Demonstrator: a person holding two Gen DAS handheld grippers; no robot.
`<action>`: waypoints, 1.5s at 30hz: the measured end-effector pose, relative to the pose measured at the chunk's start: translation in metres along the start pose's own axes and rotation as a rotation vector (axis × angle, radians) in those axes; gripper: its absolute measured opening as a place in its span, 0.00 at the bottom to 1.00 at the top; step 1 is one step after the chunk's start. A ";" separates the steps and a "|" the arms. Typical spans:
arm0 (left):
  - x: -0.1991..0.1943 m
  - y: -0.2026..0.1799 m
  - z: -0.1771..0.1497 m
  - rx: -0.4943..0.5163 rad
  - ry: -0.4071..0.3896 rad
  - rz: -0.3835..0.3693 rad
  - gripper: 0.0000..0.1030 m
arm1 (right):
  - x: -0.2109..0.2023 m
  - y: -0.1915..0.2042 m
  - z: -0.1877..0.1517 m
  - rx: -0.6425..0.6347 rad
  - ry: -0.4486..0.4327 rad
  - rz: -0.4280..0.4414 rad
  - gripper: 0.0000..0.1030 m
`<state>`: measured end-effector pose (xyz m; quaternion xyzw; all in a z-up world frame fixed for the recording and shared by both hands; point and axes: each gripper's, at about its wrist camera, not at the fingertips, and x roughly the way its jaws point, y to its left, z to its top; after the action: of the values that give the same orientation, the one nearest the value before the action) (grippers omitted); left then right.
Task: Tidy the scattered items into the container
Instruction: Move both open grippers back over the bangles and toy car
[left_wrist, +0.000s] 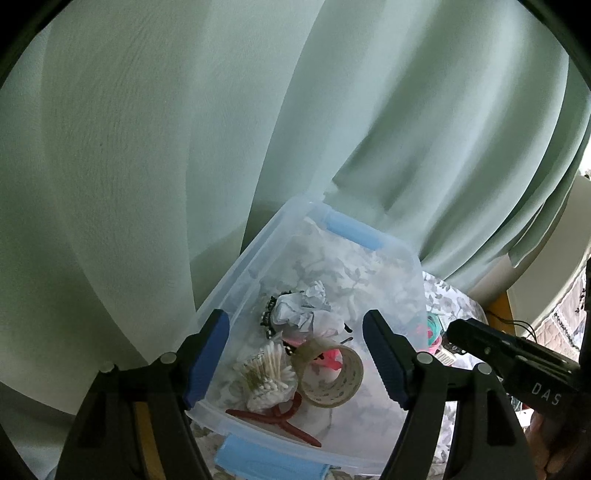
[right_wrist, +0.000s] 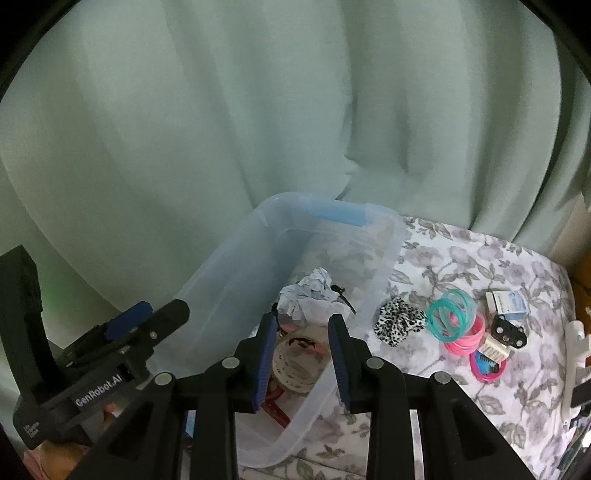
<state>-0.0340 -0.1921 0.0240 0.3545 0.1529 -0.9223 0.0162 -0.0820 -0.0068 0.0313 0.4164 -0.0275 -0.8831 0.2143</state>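
A clear plastic container (right_wrist: 221, 280) with blue handle clips is sitting on a floral-print cloth (right_wrist: 480, 258) in front of a pale green curtain (right_wrist: 258, 110), while two hand-held grippers are hovering over it. At far left in the right wrist view, the left gripper (left_wrist: 295, 354) is hanging above the container's left wall, its blue-padded jaws spread wide with nothing pressed between them. Inside the container, a bundle of cotton swabs (left_wrist: 264, 373) is lying beside a roll of clear tape (left_wrist: 330, 373), which is standing on its edge, with a red hair clip (left_wrist: 280, 417) at the near wall and a crumpled ball of paper (left_wrist: 299, 306) further back (a dark beaded hair accessory (left_wrist: 266, 314) is peeking out just left of the paper, and something pink is showing through the tape roll). The right gripper (right_wrist: 303, 354) is poised over the container's near right corner, its jaws partly parted and empty, the tape roll showing below the gap and untouched. To the right, outside the container, items are still lying scattered on the cloth: a leopard-print scrunchie (right_wrist: 399, 325) just beside the container wall, then a stack of teal and pink bangles (right_wrist: 458, 321), a small white comb (right_wrist: 493, 347), a black oval piece with studs (right_wrist: 508, 330) and a small blue-and-white box (right_wrist: 511, 302) furthest right.
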 end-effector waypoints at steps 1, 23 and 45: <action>-0.001 -0.004 0.000 0.006 -0.002 -0.001 0.73 | -0.002 -0.003 -0.001 0.008 -0.004 0.000 0.32; 0.000 -0.166 -0.024 0.246 0.020 0.010 0.73 | -0.111 -0.134 -0.044 0.270 -0.184 -0.056 0.33; 0.086 -0.249 -0.080 0.400 0.205 -0.042 0.73 | -0.081 -0.264 -0.113 0.570 -0.092 -0.129 0.44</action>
<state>-0.0812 0.0752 -0.0213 0.4391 -0.0249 -0.8936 -0.0893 -0.0462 0.2799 -0.0432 0.4200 -0.2577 -0.8696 0.0307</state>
